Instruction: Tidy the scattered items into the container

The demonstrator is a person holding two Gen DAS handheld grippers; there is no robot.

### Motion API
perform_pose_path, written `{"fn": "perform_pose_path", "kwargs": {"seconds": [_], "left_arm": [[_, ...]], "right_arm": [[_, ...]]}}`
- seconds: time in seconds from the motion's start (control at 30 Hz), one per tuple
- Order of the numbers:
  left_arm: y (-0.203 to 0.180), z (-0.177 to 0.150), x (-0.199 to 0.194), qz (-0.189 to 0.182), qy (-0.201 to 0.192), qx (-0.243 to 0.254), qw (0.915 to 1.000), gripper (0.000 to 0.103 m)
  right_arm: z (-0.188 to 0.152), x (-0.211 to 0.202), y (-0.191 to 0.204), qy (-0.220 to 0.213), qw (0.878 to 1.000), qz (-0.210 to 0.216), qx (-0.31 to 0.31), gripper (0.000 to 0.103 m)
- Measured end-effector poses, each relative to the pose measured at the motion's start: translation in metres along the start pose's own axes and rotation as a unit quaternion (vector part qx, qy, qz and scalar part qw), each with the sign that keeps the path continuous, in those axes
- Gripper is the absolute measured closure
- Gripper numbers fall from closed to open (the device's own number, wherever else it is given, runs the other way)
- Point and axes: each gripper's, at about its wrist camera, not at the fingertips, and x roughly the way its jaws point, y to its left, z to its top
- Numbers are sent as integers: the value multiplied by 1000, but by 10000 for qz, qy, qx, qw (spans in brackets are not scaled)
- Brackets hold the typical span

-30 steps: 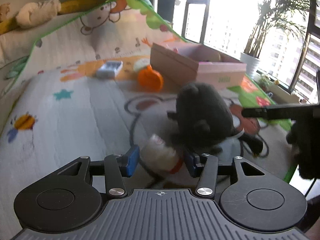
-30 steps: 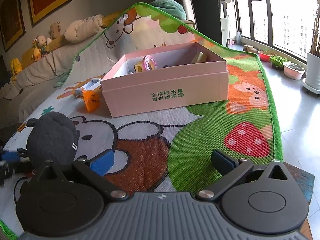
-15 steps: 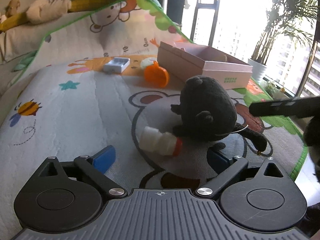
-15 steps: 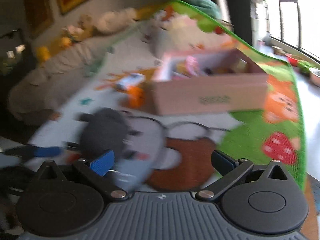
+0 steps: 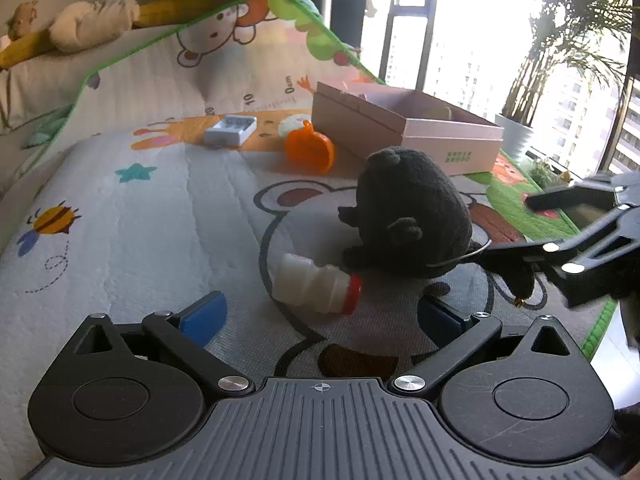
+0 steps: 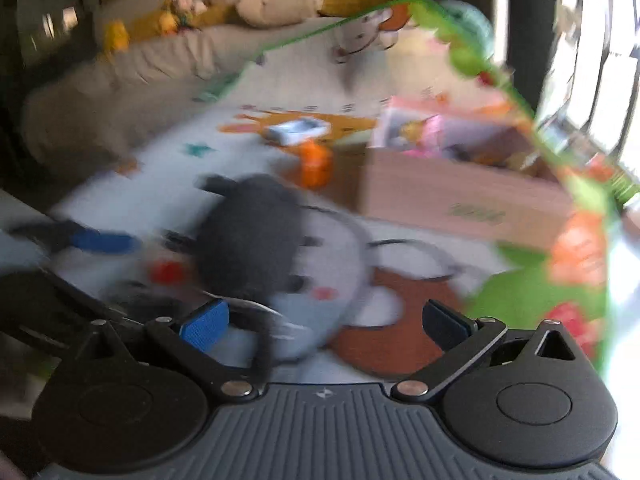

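Scattered items spread over a cartoon play mat: white ribbed bottle with red cap, lying on its side, just beyond the left gripper, not between the blue pads. Left jaws spread to their widest, opening, nothing pinched. Dark grey plush toy, rounded, with small ears and stubby limbs, upright right behind the bottle, cap end touching or nearly touching its base. Orange pumpkin-shaped toy farther back, just beside the near corner of the pink box; a small white round thing behind it, too small to identify. White-and-blue tray-like case to the left of the pumpkin, well apart from the box. Box open at the top, some colourful things inside, mostly hidden by the walls. Green printed characters on the box's short side, too small and soft to read. Printed on the mat: "10" and "0cm" beside ruler ticks, plus a bee, a star, a bear outline. Right gripper with jaws spread wide, nothing between the pads; plush close ahead, whole right view smeared by motion blur. Right gripper's black fingers reaching in beside the plush in the left view.
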Motion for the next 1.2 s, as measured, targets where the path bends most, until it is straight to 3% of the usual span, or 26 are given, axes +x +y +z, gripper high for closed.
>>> {"fn": "perform_pose_path", "kwargs": {"seconds": [0.1, 0.17, 0.43, 0.57, 0.73, 0.87, 0.93, 0.97, 1.0, 1.03, 1.2], "left_arm": [[0, 0, 0, -9, -5, -16, 10000, 0], [0, 0, 0, -8, -7, -18, 10000, 0], [4, 2, -2, -77, 14, -126, 9999, 0], [12, 8, -8, -6, 118, -311, 9994, 0], [17, 11, -17, 632, 150, -128, 9978, 0], [19, 6, -20, 496, 153, -102, 9986, 0], [16, 4, -22, 323, 98, -56, 9994, 0], [14, 3, -23, 258, 77, -28, 9996, 0], [12, 3, -23, 203, 64, 8, 9998, 0], [10, 4, -22, 152, 53, 56, 9999, 0], [3, 8, -11, 62, 75, 219, 9997, 0]], "right_arm": [[3, 2, -5, -124, 9956, -907, -188, 0], [8, 0, -10, -228, 9945, -1024, -33, 0], [14, -25, -4, -582, 9979, -45, 291, 0], [18, -19, -4, -312, 9955, 390, 811, 0], [26, 9, -4, 278, 9796, 912, 1770, 0], [32, 28, 8, 312, 9695, 933, 2246, 0], [35, 37, 19, 289, 9752, 776, 2051, 0], [36, 39, 24, 254, 9795, 666, 1884, 5], [36, 41, 29, 194, 9841, 557, 1674, 19], [36, 40, 30, 161, 9868, 568, 1505, 22], [25, 21, 3, 74, 9869, 468, 1539, 23]]}}
